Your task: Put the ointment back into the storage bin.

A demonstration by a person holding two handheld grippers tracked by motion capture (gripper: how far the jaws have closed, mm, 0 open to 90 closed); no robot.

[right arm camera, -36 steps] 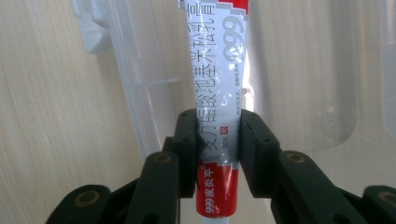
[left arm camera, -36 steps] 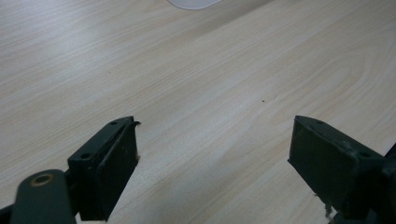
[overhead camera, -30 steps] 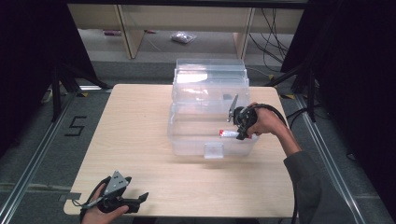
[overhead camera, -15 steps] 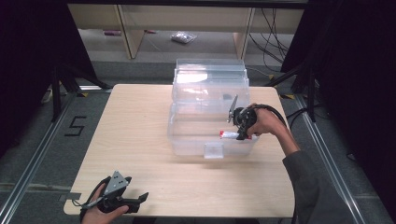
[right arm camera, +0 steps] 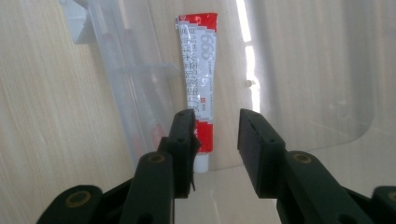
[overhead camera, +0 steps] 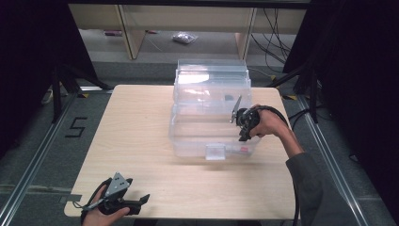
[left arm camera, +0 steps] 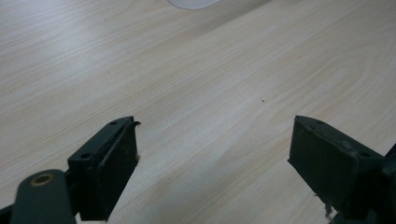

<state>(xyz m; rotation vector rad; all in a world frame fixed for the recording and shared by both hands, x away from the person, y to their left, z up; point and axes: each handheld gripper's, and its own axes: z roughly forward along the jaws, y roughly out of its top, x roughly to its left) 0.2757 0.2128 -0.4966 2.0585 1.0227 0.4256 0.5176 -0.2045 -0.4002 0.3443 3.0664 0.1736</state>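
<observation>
Tube (right arm camera: 198, 88) (red and white, a paste of some kind) lies flat on the floor of my clear plastic box (overhead camera: 197, 136), near its front right corner. Since the earlier frame my right gripper (right arm camera: 215, 140) has just been opening, and the tube lies past its parted jaws, unheld. My left gripper (left arm camera: 212, 163) rests spread wide over bare table (overhead camera: 141, 141), unmoved.

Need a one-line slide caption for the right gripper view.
Right gripper jaws parted just above a red-and-white tube lying inside the clear plastic bin.
</observation>
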